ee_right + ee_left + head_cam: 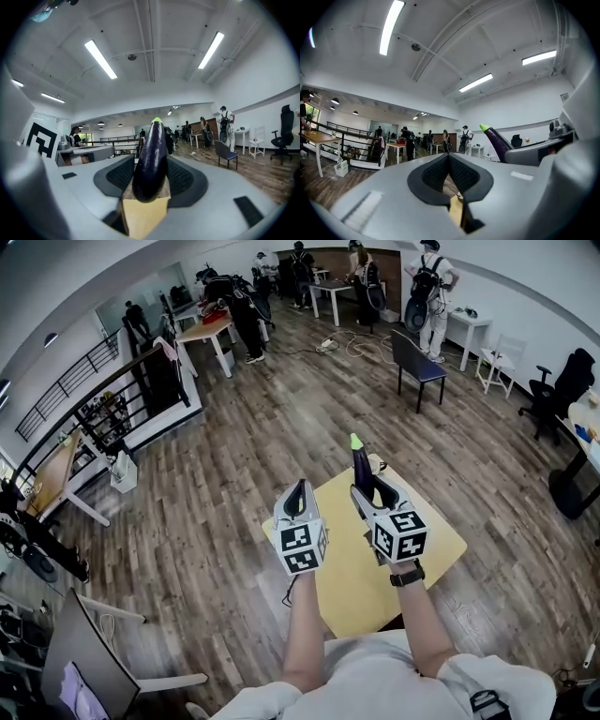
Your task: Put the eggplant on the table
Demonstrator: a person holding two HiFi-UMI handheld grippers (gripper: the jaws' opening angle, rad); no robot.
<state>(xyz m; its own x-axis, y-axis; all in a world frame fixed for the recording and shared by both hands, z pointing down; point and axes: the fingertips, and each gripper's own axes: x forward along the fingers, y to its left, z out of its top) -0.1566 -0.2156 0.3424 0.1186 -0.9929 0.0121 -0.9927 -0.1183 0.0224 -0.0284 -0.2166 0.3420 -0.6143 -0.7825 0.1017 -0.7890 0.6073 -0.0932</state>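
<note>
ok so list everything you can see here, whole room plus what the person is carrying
eggplant: one, dark purple with a green tip, between the right gripper's jaws, above the table
table: one, yellow top, under both grippers
chair: one, blue seat on a dark frame, on the floor beyond the table
office chair: one, black, far right
people: several, by the white tables at the far end
floor: one, brown wood planks, throughout
left gripper: one, grey, jaws together, nothing in them
right gripper: one, grey, shut on the eggplant
</note>
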